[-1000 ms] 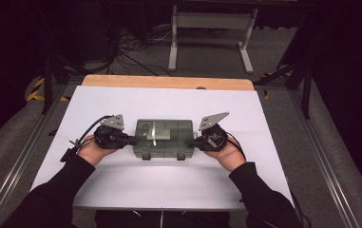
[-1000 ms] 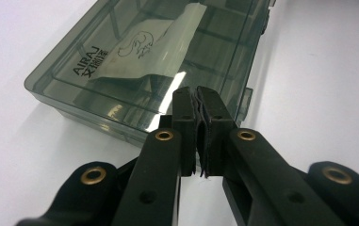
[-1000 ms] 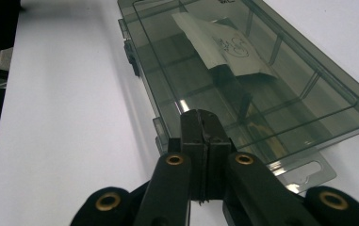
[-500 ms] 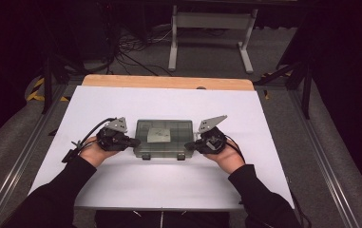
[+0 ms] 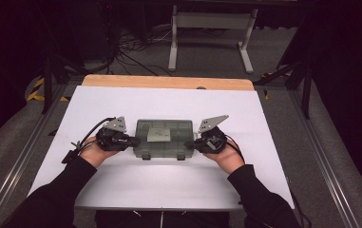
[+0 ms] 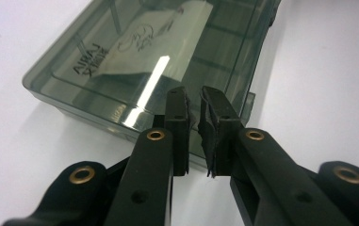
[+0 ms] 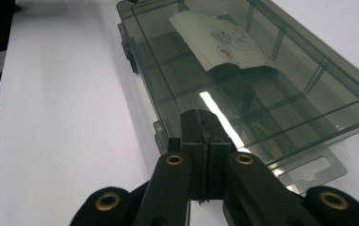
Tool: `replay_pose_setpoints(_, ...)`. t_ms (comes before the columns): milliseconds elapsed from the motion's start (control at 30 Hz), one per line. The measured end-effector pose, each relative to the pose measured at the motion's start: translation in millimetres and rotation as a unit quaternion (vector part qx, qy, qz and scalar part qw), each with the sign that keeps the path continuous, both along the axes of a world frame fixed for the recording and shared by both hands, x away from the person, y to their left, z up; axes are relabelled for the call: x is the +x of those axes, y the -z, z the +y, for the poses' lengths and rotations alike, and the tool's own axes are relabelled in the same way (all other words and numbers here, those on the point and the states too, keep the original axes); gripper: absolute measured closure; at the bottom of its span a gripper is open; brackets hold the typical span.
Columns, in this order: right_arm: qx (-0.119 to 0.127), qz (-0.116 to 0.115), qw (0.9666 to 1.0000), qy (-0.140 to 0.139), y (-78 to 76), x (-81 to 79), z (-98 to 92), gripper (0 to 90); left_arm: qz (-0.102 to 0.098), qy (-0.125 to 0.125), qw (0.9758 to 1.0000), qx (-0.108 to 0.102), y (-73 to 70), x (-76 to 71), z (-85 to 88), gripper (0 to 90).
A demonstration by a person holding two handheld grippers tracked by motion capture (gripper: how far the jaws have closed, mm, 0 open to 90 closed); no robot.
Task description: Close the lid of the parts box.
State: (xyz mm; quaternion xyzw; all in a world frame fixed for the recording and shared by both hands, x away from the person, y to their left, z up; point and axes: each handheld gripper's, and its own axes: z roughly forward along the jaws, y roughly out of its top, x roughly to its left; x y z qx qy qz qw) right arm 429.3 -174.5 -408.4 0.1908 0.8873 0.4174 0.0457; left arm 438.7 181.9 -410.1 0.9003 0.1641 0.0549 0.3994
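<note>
The left gripper's [image 6: 193,110] jaws have just been opening slightly, nothing between them, at the smoky transparent plastic compartment box [image 5: 163,137] lying mid-table; the right gripper [image 7: 200,123] is staying clenched, pressing its latch edge.

Box [image 6: 134,61] far end cut off by frame edge; label [image 7: 219,40] writing too blurred to read.

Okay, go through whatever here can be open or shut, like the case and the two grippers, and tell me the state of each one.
Smoky clear plastic compartment case: lid shut, lying flat on the white table.
Left gripper: jaws a slit apart, just been opening, nothing between them.
Right gripper: jaws shut, empty, tips at the case's edge.
</note>
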Motion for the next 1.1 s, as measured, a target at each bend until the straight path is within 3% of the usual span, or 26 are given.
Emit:
replay_pose_setpoints(367, 0.008, -0.016, 0.9998, 0.0, -9.3, -0.8, 1.9, 89.3, -0.012, -0.003, 0.9997, -0.023, -7.0, -3.2, 5.6, 78.9)
replay_pose_setpoints(567, 0.018, -0.031, 0.9993, 0.013, -14.9, -3.1, -2.7, 82.3, -0.027, -0.01, 0.9987, -0.042, -13.3, -7.3, 11.5, 70.7)
replay_pose_setpoints(667, 0.024, -0.044, 0.9985, 0.022, -19.0, -6.0, -6.3, 72.5, -0.036, -0.018, 0.9977, -0.055, -16.7, -10.7, 15.0, 65.1)
replay_pose_setpoints(833, 0.045, -0.081, 0.9941, 0.056, -28.8, -15.6, -14.5, 45.5, -0.058, -0.034, 0.9948, -0.076, -22.7, -19.2, 23.0, 44.5)
replay_pose_setpoints(967, 0.059, -0.093, 0.9916, 0.068, -32.0, -19.3, -19.6, 39.2, -0.064, -0.051, 0.992, -0.096, -25.2, -25.8, 30.6, 36.1)
replay_pose_setpoints(1100, 0.076, -0.116, 0.9868, 0.084, -35.4, -26.1, -27.3, 32.1, -0.076, -0.067, 0.9879, -0.117, -26.4, -33.2, 40.9, 27.9)
